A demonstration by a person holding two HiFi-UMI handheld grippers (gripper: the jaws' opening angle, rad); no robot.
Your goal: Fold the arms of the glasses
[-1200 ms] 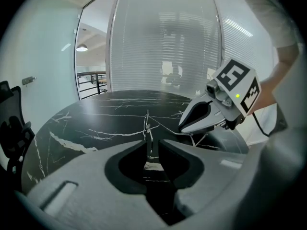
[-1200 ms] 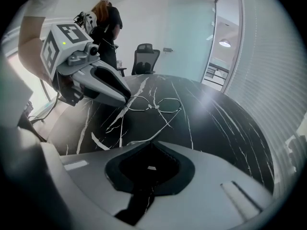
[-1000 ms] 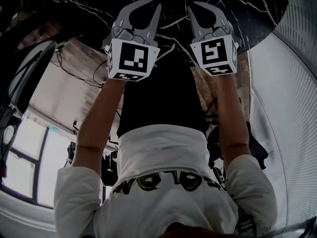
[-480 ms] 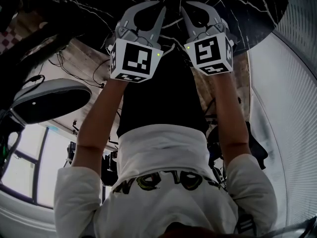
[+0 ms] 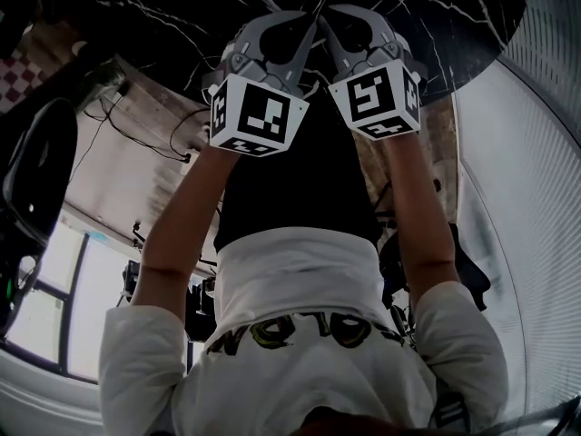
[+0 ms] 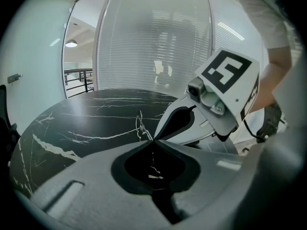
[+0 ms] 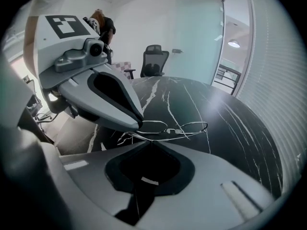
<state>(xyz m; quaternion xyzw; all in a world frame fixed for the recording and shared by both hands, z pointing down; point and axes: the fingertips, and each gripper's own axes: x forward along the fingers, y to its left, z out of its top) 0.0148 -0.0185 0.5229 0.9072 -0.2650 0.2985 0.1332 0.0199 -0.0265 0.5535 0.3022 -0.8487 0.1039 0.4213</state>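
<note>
**Both tips on the glasses, fold in hand**

The left gripper point(image 7: 138, 125) has its jaws drawn together. Its tip sits on the lens-side end of the glasses point(image 7: 175, 128), and it looks to be pinching the thin wire frame. The right gripper point(image 7: 147, 143) also has its jaws pressed together with nothing seen between them. A thin arm wire runs just past its tip, touching or nearly so. The glasses lie just ahead of both tips, low over the black marble table point(image 7: 230, 128).

Doing it well (judgement):
- Keep the left pinch steady at the frame end.
- Use the right tip to sweep the arm inward toward the lenses, slow and level.
- The wire is thin and springy, so a hard push could twist the frame or pop it out of the pinch.

Views:
- The right gripper view shows both lens rims and the arm laid out.
- The left gripper view gives only a sliver of wire point(image 6: 140, 126) beyond its own tip, with the right gripper alongside.
- The head view shows the two tips meeting point(image 5: 318, 21), but the glasses can't be made out there.
</note>
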